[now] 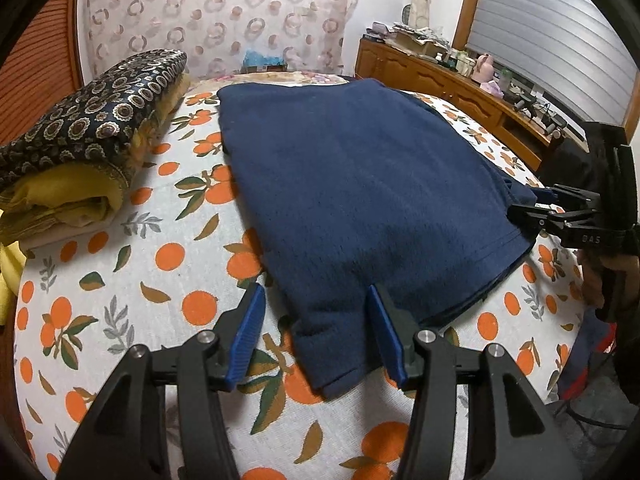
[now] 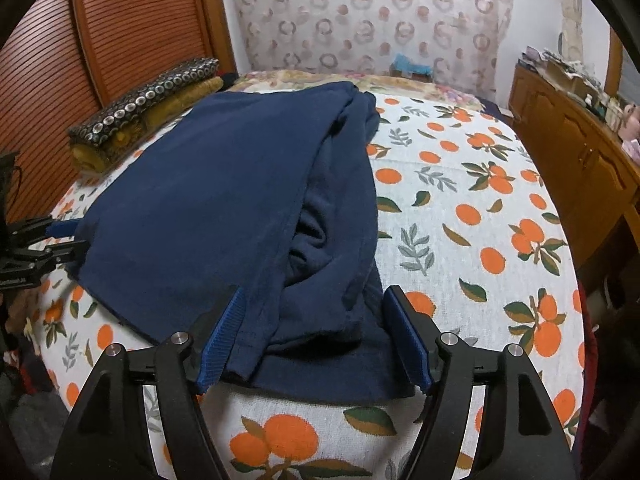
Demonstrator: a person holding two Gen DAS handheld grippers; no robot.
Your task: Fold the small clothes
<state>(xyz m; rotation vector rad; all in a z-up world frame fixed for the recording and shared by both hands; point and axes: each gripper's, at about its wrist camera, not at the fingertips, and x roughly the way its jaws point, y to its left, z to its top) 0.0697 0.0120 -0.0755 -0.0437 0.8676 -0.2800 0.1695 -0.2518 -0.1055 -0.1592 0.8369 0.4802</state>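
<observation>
A navy blue garment [image 1: 360, 184] lies folded flat on a bed sheet printed with oranges [image 1: 132, 280]. My left gripper [image 1: 316, 292] is open. Its blue pads straddle the garment's near corner without pressing it. In the right wrist view the garment [image 2: 208, 200] shows loose folded layers along its right side. My right gripper [image 2: 316, 292] stands open over the near hem, with cloth lying slack between the pads. Each gripper also appears at the other view's edge: the right gripper [image 1: 530, 202] at the garment's right corner, the left gripper [image 2: 82, 235] at its left corner.
A folded stack of dark patterned and yellow cloth [image 1: 80, 152] [image 2: 140, 116] sits at the bed's left. A cluttered wooden dresser [image 1: 440, 76] [image 2: 572, 148] runs along the right. A slatted wooden panel [image 2: 132, 28] stands behind on the left. A person's hand [image 1: 600, 276] holds the right gripper.
</observation>
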